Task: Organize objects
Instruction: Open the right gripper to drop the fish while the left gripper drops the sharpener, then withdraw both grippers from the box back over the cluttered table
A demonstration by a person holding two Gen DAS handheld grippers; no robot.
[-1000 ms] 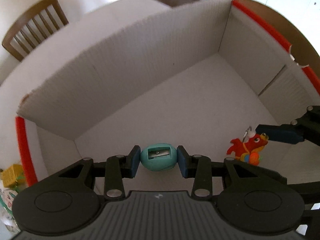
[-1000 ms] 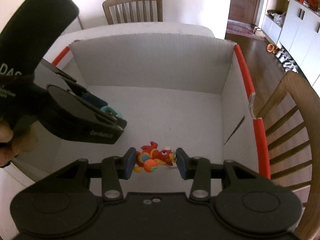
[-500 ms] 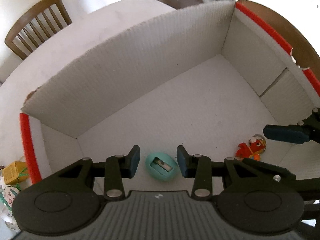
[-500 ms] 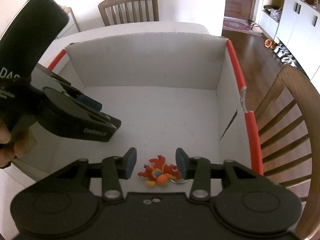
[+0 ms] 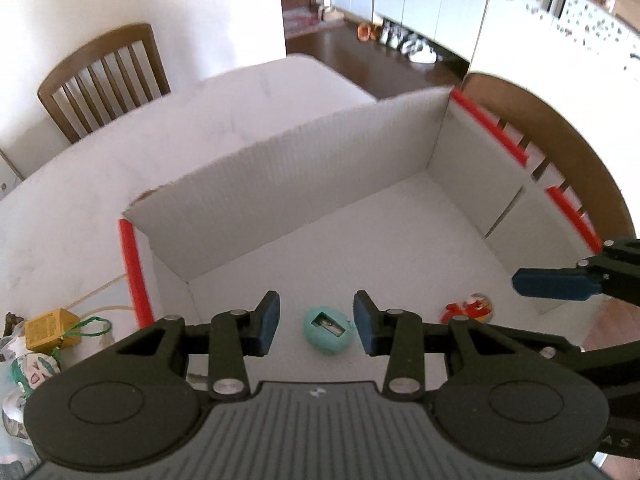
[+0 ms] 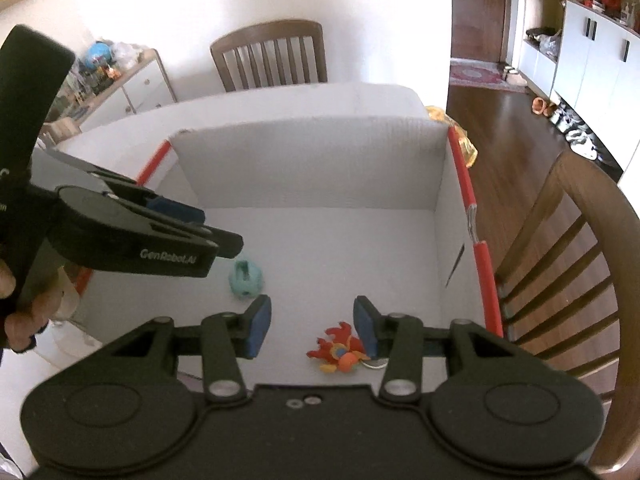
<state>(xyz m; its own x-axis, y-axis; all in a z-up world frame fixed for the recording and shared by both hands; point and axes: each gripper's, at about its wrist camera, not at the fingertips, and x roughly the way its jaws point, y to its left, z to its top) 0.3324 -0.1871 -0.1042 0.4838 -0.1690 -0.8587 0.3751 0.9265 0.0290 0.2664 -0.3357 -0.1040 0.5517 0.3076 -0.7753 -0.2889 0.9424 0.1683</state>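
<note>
**Both claws empty above the box, two items down on its floor**

The white cardboard box sits on the bench, red strips along its side rims, and it is the place to watch. On the box floor, close to the near wall, lies the teal egg-shaped pencil sharpener, blade slot facing up. The left claw hangs over it with its blue pads spread wide, gripping nothing; the sharpener shows in the gap between them but well below, untouched. Further along the same near wall lies the red dragon keychain, flat on the box floor with its metal ring beside it. The right claw hovers above that one, pads apart and empty as well. In the right wrist view a hand holds the handle of the left claw at the box's left side. A wooden chair stands against the box's right wall.
</note>
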